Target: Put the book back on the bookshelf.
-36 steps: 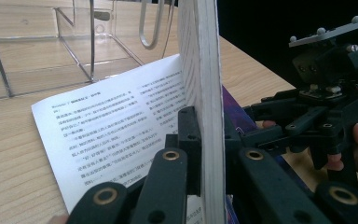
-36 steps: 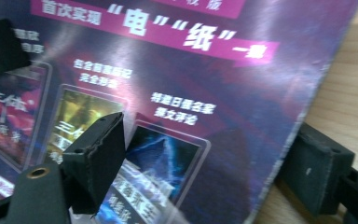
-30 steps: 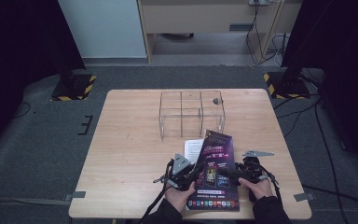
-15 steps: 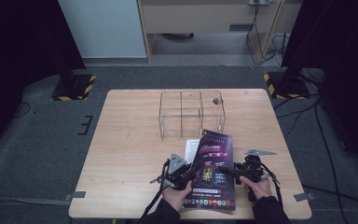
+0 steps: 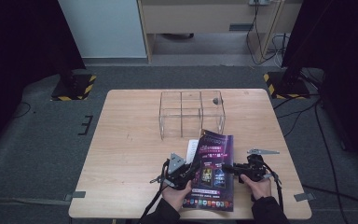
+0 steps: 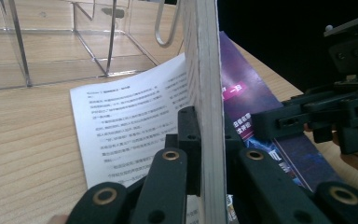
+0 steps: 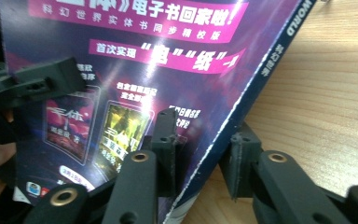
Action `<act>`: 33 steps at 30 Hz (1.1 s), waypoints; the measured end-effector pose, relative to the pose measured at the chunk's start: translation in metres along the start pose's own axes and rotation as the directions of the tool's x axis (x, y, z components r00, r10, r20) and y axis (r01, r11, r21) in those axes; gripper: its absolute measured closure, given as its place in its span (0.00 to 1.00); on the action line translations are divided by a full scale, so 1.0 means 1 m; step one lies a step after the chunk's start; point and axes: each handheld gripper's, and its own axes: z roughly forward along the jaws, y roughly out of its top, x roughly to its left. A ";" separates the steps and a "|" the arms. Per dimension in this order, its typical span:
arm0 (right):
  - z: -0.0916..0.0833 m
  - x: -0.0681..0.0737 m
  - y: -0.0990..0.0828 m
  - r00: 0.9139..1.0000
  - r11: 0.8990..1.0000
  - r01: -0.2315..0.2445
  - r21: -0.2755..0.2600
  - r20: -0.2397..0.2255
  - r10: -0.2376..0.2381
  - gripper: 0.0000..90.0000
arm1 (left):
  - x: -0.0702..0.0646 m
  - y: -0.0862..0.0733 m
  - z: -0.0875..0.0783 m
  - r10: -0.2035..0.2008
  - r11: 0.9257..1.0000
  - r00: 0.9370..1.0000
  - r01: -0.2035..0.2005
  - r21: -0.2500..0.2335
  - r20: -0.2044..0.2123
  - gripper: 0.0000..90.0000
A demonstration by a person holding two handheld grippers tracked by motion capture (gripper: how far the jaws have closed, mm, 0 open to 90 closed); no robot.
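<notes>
Left gripper (image 5: 182, 171) jaws clamped on the page block of the glossy purple-covered magazine (image 5: 213, 168), near edge of the light wooden table (image 5: 130, 154). Right gripper (image 5: 237, 169) jaws have just been closing, spine edge between them; can't tell if the pads bite yet. One white text page (image 6: 126, 126) hangs loose on the left. Clear acrylic divider rack (image 5: 191, 113) sits just beyond, far side.

Risk: a shallow right bite lets the slick cover slip out; the loose page could crease or snag on the rack.

Versus a second ago: the magazine sits slightly nearer the person.
</notes>
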 end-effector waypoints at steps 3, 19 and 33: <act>-0.002 0.003 0.001 1.000 1.000 0.005 0.003 0.010 -0.005 0.79 | 0.001 0.000 0.000 -0.002 1.000 1.000 0.002 0.006 -0.004 0.94; -0.009 0.019 0.004 0.999 0.999 0.038 -0.026 0.033 -0.038 0.87 | 0.009 -0.001 -0.001 -0.016 0.999 1.000 0.017 0.040 -0.023 0.87; -0.021 0.022 0.007 1.000 0.997 0.017 -0.077 0.021 -0.015 0.93 | 0.013 -0.005 0.001 -0.023 0.997 1.000 0.023 0.074 -0.002 0.76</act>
